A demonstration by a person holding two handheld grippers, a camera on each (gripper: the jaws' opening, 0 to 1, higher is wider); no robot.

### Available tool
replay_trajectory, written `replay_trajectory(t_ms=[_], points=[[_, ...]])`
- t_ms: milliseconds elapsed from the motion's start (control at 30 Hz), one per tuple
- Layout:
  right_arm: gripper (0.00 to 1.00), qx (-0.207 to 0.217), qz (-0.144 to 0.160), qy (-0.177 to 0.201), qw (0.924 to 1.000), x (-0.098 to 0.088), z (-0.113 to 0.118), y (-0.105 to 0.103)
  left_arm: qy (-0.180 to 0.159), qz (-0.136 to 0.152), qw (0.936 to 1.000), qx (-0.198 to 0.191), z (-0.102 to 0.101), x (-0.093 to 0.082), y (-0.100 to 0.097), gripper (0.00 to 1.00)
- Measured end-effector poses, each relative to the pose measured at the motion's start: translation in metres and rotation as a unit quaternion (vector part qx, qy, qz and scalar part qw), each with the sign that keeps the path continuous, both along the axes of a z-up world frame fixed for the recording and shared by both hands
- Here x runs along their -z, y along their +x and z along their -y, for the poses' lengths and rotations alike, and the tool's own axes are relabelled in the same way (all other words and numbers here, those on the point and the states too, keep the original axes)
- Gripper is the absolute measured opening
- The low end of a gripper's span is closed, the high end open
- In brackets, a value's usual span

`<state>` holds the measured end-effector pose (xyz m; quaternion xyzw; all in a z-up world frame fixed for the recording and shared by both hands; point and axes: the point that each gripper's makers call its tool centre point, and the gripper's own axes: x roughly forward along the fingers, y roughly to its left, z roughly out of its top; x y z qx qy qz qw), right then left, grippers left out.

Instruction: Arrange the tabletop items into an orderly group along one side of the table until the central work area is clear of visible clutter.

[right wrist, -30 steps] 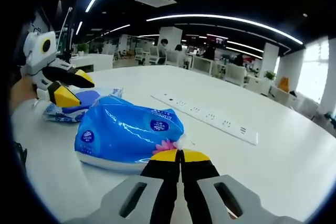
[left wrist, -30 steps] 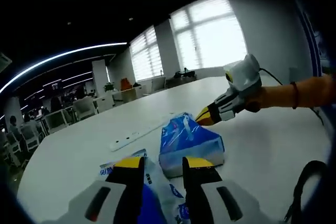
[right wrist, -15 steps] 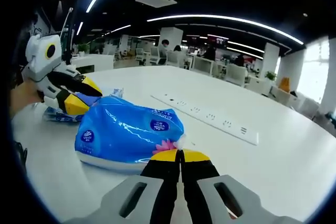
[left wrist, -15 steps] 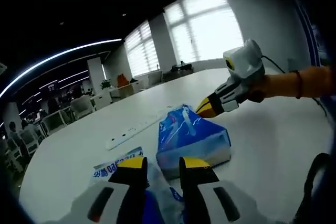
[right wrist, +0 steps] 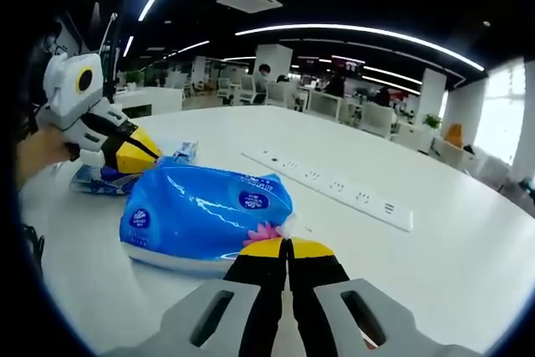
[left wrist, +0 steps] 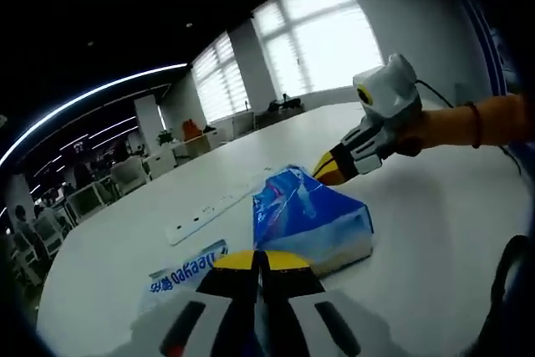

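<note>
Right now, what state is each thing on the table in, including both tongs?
Left tongs: shut on the flat wipes packet.
Right tongs: shut on the corner of the blue tissue pack.
Blue tissue pack: lying on the table, sealed.
Flat wipes packet: lying flat beside the tissue pack.
Power strip: flat, nothing plugged in.

Dim office, bright ceiling light strips (right wrist: 351,33), blown-out windows (left wrist: 322,39), strong fisheye bending at edges, background perhaps slightly soft
</note>
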<state>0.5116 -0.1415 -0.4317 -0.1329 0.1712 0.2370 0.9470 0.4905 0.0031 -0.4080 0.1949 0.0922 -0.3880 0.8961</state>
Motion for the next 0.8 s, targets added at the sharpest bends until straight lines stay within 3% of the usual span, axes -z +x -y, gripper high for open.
replay_trajectory(t_ms=[800], points=[[0.00, 0.016, -0.006, 0.007, 0.9998, -0.005, 0.011, -0.001, -0.003, -0.021, 0.9997, -0.012, 0.002, 0.005, 0.006, 0.00]])
